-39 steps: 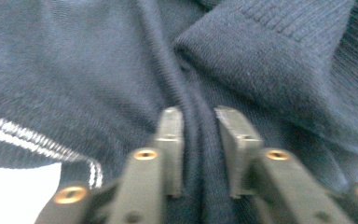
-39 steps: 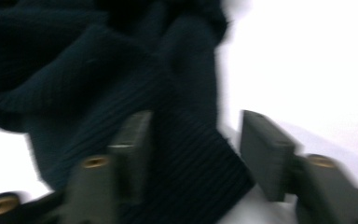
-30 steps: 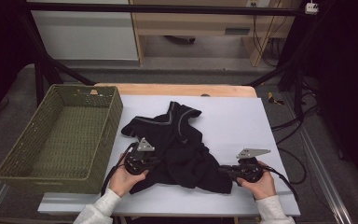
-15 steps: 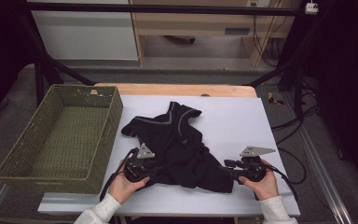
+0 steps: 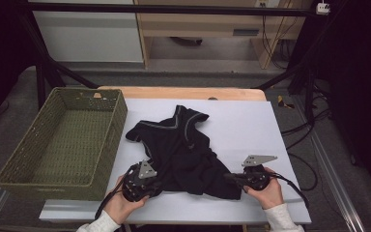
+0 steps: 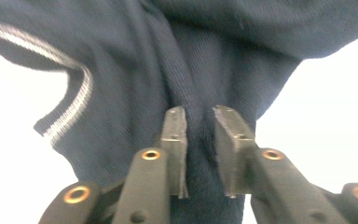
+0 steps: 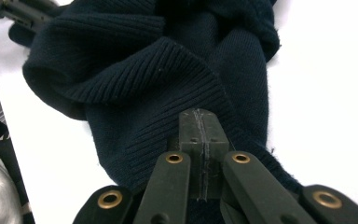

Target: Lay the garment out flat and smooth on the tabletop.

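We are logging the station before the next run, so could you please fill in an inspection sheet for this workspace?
Surface: white sheet over a wooden table; bare around the garment.
Job's things: dark sweater lies crumpled mid-sheet, near edge bunched between the grippers; pale stripe trim shows.
Clutter: nothing seen on the sheet.
Grippers: left gripper has a fold of sweater between its jaws, which have just been closing; right gripper has its jaws together at the ribbed hem, just closed; whether cloth is caught, cannot tell.
Cables: one trails from each gripper; more hang at the far right.
Surroundings: green wicker basket left of the sheet, holding nothing; dark frame bars; grey floor.
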Available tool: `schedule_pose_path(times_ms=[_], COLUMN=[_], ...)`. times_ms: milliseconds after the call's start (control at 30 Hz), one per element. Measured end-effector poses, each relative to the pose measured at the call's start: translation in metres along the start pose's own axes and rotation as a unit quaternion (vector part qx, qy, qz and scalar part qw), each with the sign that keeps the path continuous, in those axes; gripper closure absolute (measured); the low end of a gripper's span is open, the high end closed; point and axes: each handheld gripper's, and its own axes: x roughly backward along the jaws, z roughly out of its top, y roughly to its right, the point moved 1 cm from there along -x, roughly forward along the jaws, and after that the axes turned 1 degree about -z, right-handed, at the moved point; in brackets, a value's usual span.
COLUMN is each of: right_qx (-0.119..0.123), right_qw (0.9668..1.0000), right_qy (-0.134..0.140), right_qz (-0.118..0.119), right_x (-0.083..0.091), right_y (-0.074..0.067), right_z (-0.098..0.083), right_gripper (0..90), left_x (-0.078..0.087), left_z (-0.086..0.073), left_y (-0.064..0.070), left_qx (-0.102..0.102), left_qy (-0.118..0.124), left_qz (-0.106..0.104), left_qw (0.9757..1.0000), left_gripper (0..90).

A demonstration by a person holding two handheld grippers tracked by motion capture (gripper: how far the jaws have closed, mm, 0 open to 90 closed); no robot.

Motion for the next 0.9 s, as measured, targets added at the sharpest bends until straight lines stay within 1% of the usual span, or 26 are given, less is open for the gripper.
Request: schedule_pose_path(times_ms=[33, 67, 100, 133, 167, 200, 233, 267, 300, 333, 367, 400, 433, 467, 500, 533, 600, 633, 700, 767, 867, 900], right_qx=[0.000, -0.001, -0.003, -0.006, -0.005, -0.010, -0.011, -0.010, -0.011, -0.016, -0.018, -0.020, -0.018, -0.019, -0.014, -0.012, -0.012, -0.010, -0.013, -0.011, -0.015, -0.017], right_qw=[1.0000, 1.0000, 0.9999, 0.9998, 0.9997, 0.9994, 0.9991, 0.9990, 0.9989, 0.9989, 0.9991, 0.9993, 0.9996, 0.9998, 0.9999, 0.9999, 0.9999, 0.9999, 0.9998, 0.9997, 0.9996, 0.9995], right_qy=[0.002, 0.007, 0.015, 0.018, 0.020, 0.028, 0.033, 0.032, 0.033, 0.031, 0.027, 0.024, 0.017, 0.009, 0.003, -0.001, -0.001, 0.002, 0.014, 0.020, 0.016, 0.011], right_qz=[0.000, 0.000, -0.005, -0.008, -0.011, -0.017, -0.026, -0.030, -0.033, -0.032, -0.028, -0.022, -0.012, -0.006, -0.004, 0.005, 0.006, 0.008, 0.005, 0.004, 0.017, 0.023], right_x=[0.000, -0.001, -0.002, -0.004, -0.006, -0.009, -0.012, -0.013, -0.016, -0.017, -0.019, -0.021, -0.023, -0.024, -0.024, -0.023, -0.017, -0.012, -0.001, 0.011, 0.025, 0.028], right_y=[0.000, 0.000, 0.000, 0.000, 0.001, 0.002, 0.003, 0.005, 0.006, 0.008, 0.009, 0.009, 0.009, 0.008, 0.007, 0.005, 0.003, 0.002, 0.000, -0.005, -0.015, -0.019], right_z=[0.000, 0.001, 0.001, 0.002, 0.003, 0.005, 0.006, 0.008, 0.009, 0.010, 0.010, 0.010, 0.010, 0.009, 0.009, 0.009, 0.010, 0.011, 0.011, 0.010, 0.002, -0.002], right_gripper=[90.0, 84.4, 72.6, 68.0, 60.8, 51.4, 47.9, 47.4, 44.7, 44.2, 45.9, 50.5, 59.8, 67.8, 81.1, 85.8, 87.4, 87.5, 87.6, 87.6, 87.0, 85.7], left_x=[-0.001, -0.003, -0.005, -0.007, -0.010, -0.013, -0.017, -0.021, -0.027, -0.033, -0.038, -0.043, -0.047, -0.048, -0.046, -0.043, -0.029, -0.021, -0.003, 0.016, 0.040, 0.045], left_z=[0.001, 0.002, 0.005, 0.009, 0.013, 0.018, 0.023, 0.027, 0.031, 0.035, 0.037, 0.039, 0.039, 0.039, 0.038, 0.038, 0.035, 0.033, 0.025, 0.011, -0.018, -0.028], left_y=[0.000, 0.000, 0.000, -0.001, -0.001, -0.002, -0.003, -0.005, -0.008, -0.012, -0.015, -0.018, -0.020, -0.022, -0.022, -0.022, -0.021, -0.020, -0.016, -0.009, 0.007, 0.012], left_qx=[0.001, 0.001, 0.001, 0.001, 0.003, 0.007, 0.012, 0.018, 0.025, 0.034, 0.044, 0.048, 0.053, 0.061, 0.060, 0.057, 0.055, 0.049, 0.039, 0.027, -0.008, -0.015], left_qy=[0.000, -0.001, 0.002, 0.006, 0.013, 0.022, 0.025, 0.025, 0.026, 0.026, 0.024, 0.017, 0.012, 0.013, 0.014, 0.015, 0.025, 0.028, 0.037, 0.045, 0.042, 0.043], left_qz=[-0.003, -0.003, -0.002, -0.002, -0.002, 0.001, 0.001, 0.001, 0.000, -0.001, -0.005, -0.005, -0.010, -0.019, -0.019, -0.020, -0.029, -0.036, -0.051, -0.080, -0.100, -0.105], left_qw=[1.0000, 1.0000, 1.0000, 1.0000, 0.9999, 0.9997, 0.9996, 0.9995, 0.9993, 0.9991, 0.9987, 0.9987, 0.9985, 0.9979, 0.9979, 0.9980, 0.9978, 0.9977, 0.9972, 0.9954, 0.9940, 0.9934], left_gripper=[79.7, 80.0, 80.1, 80.0, 77.7, 72.6, 67.8, 65.9, 63.0, 61.8, 61.7, 62.7, 67.4, 72.7, 78.2, 83.3, 85.3, 85.7, 86.0, 86.1, 86.0, 85.9])
